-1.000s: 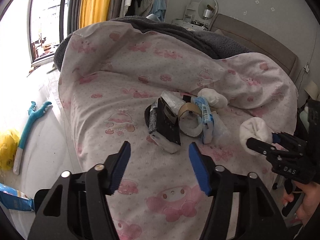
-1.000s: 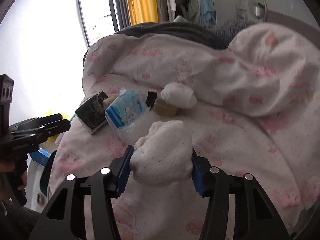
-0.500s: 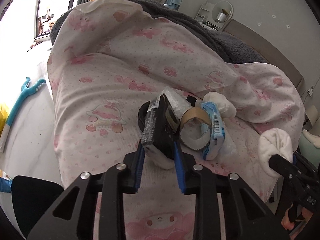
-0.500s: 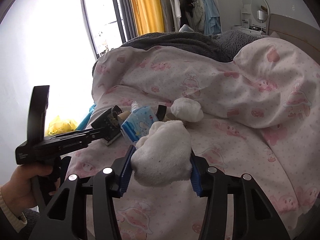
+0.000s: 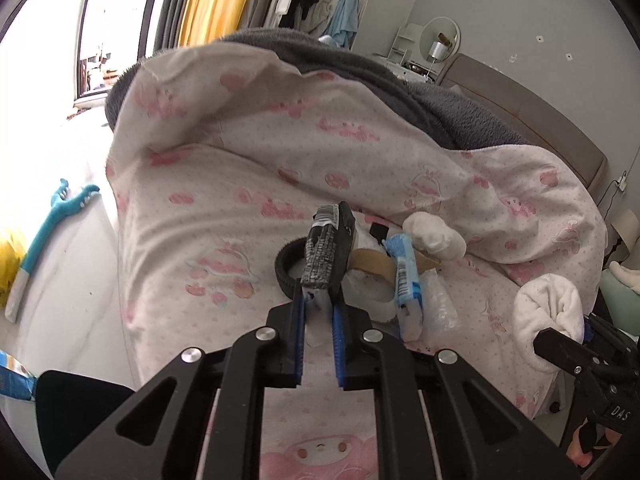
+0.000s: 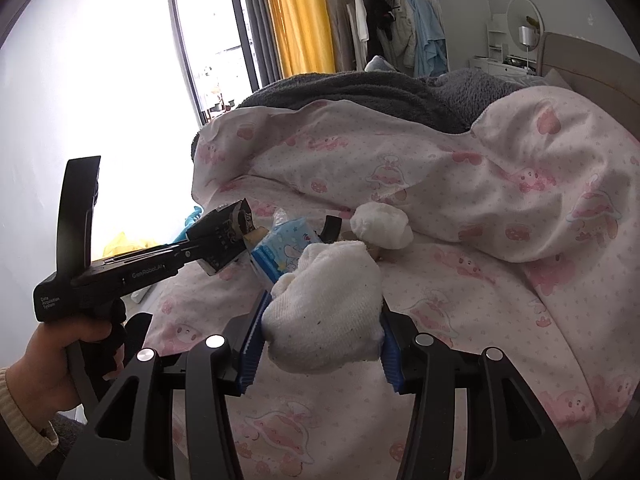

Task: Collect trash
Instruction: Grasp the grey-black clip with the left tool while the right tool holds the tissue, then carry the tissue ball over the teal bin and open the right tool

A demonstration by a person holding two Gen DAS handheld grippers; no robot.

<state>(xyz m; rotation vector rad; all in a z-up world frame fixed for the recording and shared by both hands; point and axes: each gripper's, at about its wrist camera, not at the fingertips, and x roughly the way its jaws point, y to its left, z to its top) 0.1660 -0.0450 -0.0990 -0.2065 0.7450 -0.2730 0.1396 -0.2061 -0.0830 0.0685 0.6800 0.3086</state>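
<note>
Gripping a dark wrapper (image 5: 326, 256) at its near end, the left gripper (image 5: 319, 322) has its jaws drawn narrow on it, the pack tilted up off the pink quilt (image 5: 224, 184); the right gripper (image 6: 318, 344) is clamped on a white cloth wad (image 6: 326, 320), held just above the bedding; so two pieces seem in hand and none yet binned, as no bin shows in either view; left on the quilt, toward its middle and below the heaped fold, lie a blue tissue pack (image 5: 406, 280), a tan tape ring (image 5: 372, 266), a black ring (image 5: 286, 270), some clear plastic (image 5: 436, 302) and a second white wad (image 5: 434, 234), all close together.
</note>
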